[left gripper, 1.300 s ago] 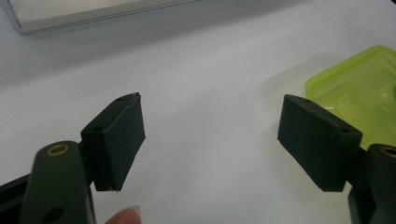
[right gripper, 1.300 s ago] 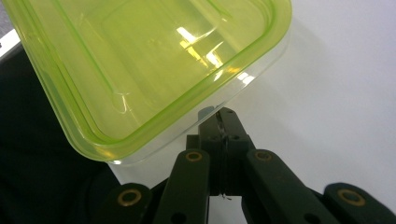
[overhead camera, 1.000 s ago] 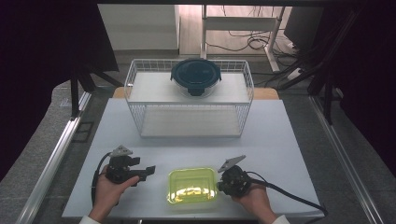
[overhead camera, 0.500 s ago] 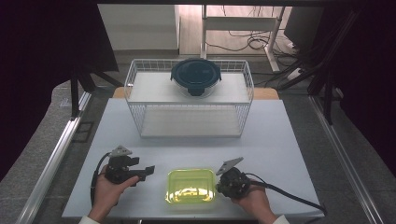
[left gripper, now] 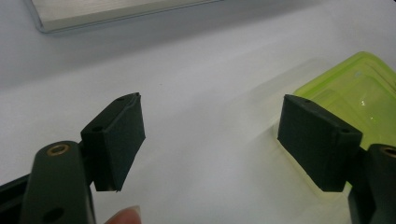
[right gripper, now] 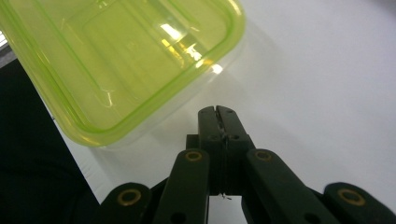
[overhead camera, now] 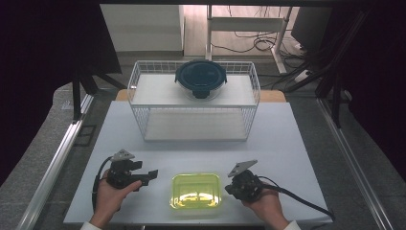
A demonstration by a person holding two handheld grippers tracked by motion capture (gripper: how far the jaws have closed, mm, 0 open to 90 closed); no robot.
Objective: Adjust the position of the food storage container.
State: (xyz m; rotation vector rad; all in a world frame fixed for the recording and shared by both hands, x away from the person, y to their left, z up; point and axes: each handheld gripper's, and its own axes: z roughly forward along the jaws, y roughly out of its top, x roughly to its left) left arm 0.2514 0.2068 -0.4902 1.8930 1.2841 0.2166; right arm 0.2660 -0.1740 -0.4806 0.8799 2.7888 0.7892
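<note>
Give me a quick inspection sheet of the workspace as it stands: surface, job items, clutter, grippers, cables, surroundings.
Surface: white table top, bare around the things.
Job's things: lime-green lidded container flat near the front edge, between the grippers.
Clutter: white wire basket at the back, with a dark round lidded bowl on its shelf.
Grippers: left gripper jaws open, beside the container, holding nothing; right gripper jaws shut on nothing, just short of the container's edge.
Cables: right gripper's cable trails off to the right; loose cables on the floor behind the table.
Surroundings: dark curtains on both sides.
</note>
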